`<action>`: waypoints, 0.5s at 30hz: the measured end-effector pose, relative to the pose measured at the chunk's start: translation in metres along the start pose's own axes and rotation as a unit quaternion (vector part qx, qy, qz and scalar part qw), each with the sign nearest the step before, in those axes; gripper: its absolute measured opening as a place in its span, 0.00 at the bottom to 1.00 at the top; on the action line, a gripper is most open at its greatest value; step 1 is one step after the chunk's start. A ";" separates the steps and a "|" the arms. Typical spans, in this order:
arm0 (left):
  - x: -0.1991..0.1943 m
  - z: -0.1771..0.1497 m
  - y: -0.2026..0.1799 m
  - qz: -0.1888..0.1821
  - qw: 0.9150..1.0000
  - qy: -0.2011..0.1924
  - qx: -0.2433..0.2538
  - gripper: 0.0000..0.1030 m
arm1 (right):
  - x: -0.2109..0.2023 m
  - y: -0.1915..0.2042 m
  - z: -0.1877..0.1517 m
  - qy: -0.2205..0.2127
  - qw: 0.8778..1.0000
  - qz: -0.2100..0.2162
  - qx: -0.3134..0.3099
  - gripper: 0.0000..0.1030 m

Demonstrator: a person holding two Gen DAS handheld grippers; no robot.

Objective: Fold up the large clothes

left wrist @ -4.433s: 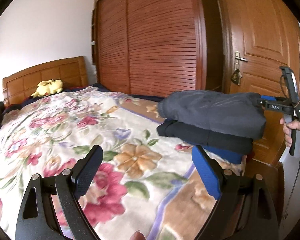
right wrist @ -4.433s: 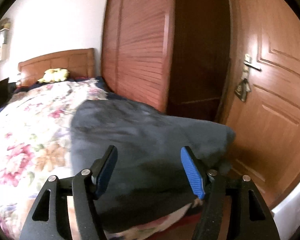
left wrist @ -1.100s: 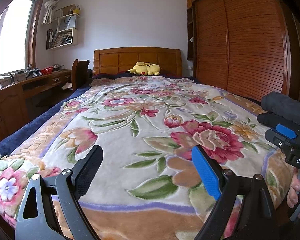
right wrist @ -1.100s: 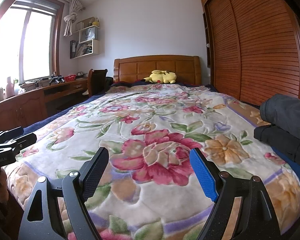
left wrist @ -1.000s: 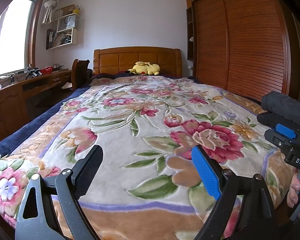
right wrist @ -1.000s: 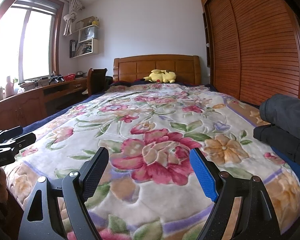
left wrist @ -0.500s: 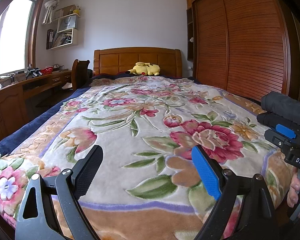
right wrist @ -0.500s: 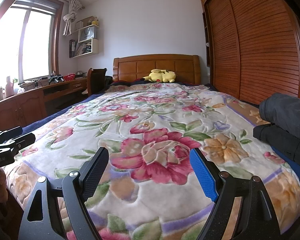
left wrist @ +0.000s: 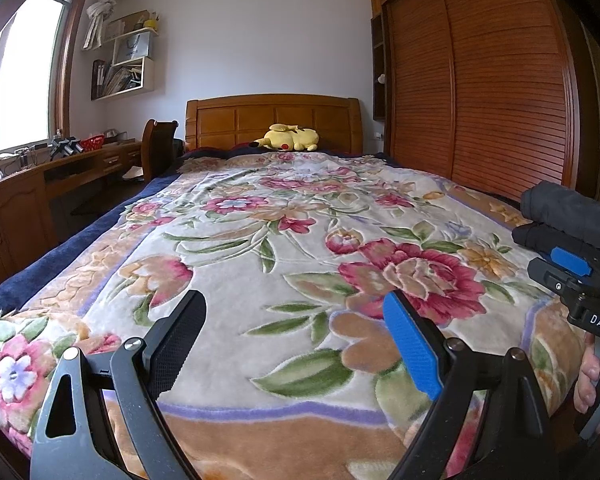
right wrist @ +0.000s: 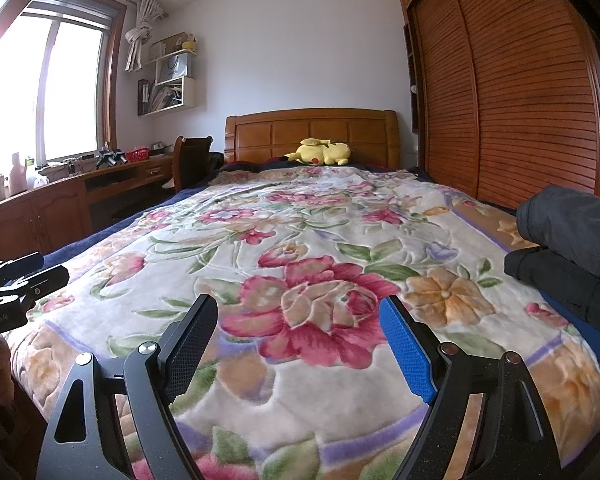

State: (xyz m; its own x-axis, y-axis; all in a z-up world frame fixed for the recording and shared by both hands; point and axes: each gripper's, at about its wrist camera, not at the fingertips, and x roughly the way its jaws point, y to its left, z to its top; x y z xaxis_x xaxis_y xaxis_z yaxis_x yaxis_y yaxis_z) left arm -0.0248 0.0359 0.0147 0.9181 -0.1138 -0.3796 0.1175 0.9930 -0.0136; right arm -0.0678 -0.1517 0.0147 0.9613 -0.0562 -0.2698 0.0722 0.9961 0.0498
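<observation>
A stack of folded clothes lies at the bed's right edge: a grey garment (right wrist: 572,220) on a black one (right wrist: 556,276), with a blue piece (right wrist: 596,340) beneath. In the left wrist view the stack (left wrist: 568,212) sits at the far right. My left gripper (left wrist: 294,308) hovers open over the floral blanket (left wrist: 284,240), nothing between its fingers. My right gripper (right wrist: 298,310) is open too, empty, above the blanket's (right wrist: 316,240) near end and left of the stack. Each gripper shows at the edge of the other's view.
A yellow plush toy (right wrist: 320,152) lies by the wooden headboard (right wrist: 312,132). A desk (right wrist: 60,196) and chair (right wrist: 188,160) run along the left wall under the window. Slatted wardrobe doors (right wrist: 520,100) line the right side. A hand (left wrist: 590,376) grips the right tool's handle.
Since a few seconds ago both grippers have swung away from the clothes stack by the door to face along the bed. Over the last second nothing has moved.
</observation>
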 end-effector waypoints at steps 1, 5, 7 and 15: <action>0.001 0.000 -0.001 0.000 1.000 0.000 0.000 0.88 | 0.000 0.000 0.000 0.000 1.000 0.000 0.000 0.82; 0.000 0.000 -0.001 0.000 1.000 0.000 0.000 0.88 | 0.000 -0.002 -0.001 0.001 1.000 0.001 -0.002 0.82; 0.000 0.000 0.000 0.000 1.000 0.000 0.000 0.88 | 0.000 -0.003 -0.001 0.001 1.000 0.001 -0.002 0.82; -0.001 -0.001 -0.001 0.001 1.000 -0.001 0.000 0.88 | 0.000 -0.006 -0.001 0.002 1.000 0.003 -0.003 0.82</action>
State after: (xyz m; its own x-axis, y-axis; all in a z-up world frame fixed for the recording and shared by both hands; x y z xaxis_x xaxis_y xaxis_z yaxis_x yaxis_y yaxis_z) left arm -0.0259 0.0349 0.0144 0.9194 -0.1128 -0.3769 0.1168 0.9931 -0.0122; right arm -0.0687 -0.1572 0.0131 0.9606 -0.0507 -0.2733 0.0656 0.9968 0.0458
